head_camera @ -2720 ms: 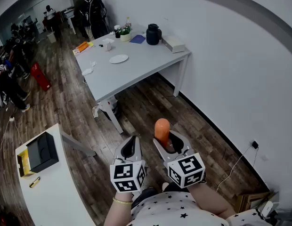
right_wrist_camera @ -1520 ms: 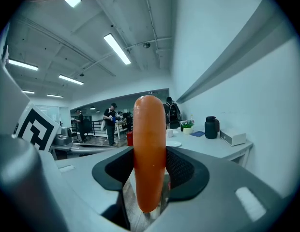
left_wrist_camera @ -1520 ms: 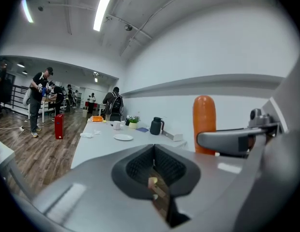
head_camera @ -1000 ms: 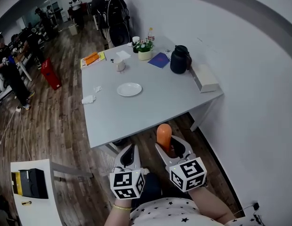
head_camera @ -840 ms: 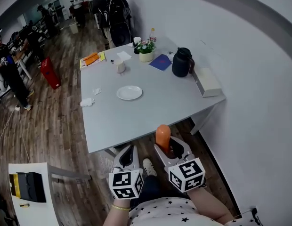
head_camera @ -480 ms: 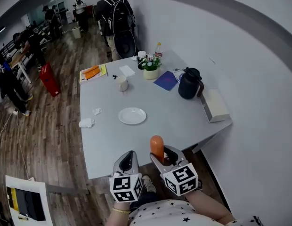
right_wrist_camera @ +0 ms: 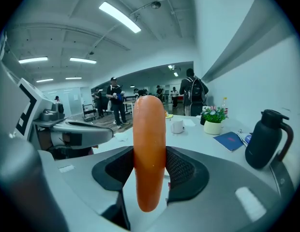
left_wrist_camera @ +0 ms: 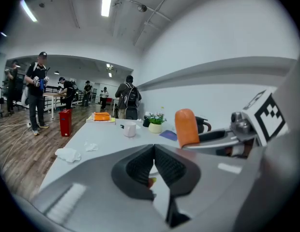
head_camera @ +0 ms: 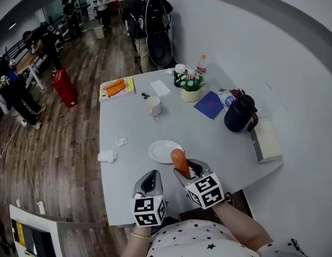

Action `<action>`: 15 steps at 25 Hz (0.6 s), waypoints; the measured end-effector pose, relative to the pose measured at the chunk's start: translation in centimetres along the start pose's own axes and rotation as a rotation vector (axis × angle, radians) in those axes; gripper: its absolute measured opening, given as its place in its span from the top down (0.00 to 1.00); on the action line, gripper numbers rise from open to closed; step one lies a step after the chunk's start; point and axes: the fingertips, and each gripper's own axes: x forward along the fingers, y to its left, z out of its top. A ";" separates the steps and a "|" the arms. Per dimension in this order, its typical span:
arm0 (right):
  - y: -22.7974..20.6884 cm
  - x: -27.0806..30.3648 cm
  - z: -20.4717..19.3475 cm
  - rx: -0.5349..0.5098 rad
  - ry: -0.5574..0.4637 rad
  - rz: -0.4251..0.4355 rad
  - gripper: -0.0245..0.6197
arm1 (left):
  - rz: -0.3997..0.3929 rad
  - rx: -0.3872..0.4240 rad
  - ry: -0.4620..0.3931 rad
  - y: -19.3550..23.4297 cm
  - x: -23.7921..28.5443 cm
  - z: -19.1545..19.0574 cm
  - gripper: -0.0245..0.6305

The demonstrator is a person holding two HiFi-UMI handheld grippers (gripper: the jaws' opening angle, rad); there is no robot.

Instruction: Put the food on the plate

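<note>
The right gripper [head_camera: 188, 168] is clamped on an orange sausage [head_camera: 179, 161]. In the right gripper view the two dark ribbed pads press on the sausage's sides at about its lower middle. The sausage stands nearly upright, its rounded top well above the jaws and its lower end hanging a little below them.

In the head view the sausage's top overlaps the near right rim of the white plate [head_camera: 161, 151], so it is held over the near part of the grey bench [head_camera: 128, 133], just beside the plate. How high it is above the bench cannot be told.

The left gripper [head_camera: 151, 179] sits to the left of the right one, near the bench's front edge. Its jaws are together with nothing between them.

The plate is bare. Farther back on the bench stand a white cup [head_camera: 154, 106], a small pot of flowers [head_camera: 190, 88], a blue booklet [head_camera: 209, 105] and a black jug [head_camera: 240, 114]. A white box [head_camera: 266, 140] lies along the right edge. Crumpled tissues [head_camera: 107, 156] lie at the left edge, well apart from the plate.
</note>
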 end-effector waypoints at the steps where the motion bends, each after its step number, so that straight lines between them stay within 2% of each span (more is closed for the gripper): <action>1: -0.5 1.2 0.0 -0.022 0.021 0.011 0.65 | 0.006 -0.007 0.004 0.6 0.6 0.0 0.95; 6: -2.3 6.9 0.0 -0.190 0.148 0.087 0.65 | 0.034 -0.060 0.019 3.0 3.2 -0.1 0.95; 12: -3.3 13.5 -2.5 -0.478 0.440 0.198 0.65 | 0.072 -0.075 0.030 4.9 4.9 -0.3 0.95; 15: -3.6 16.0 -3.8 -0.600 0.552 0.233 0.65 | 0.090 -0.090 0.033 5.5 5.7 -0.4 0.95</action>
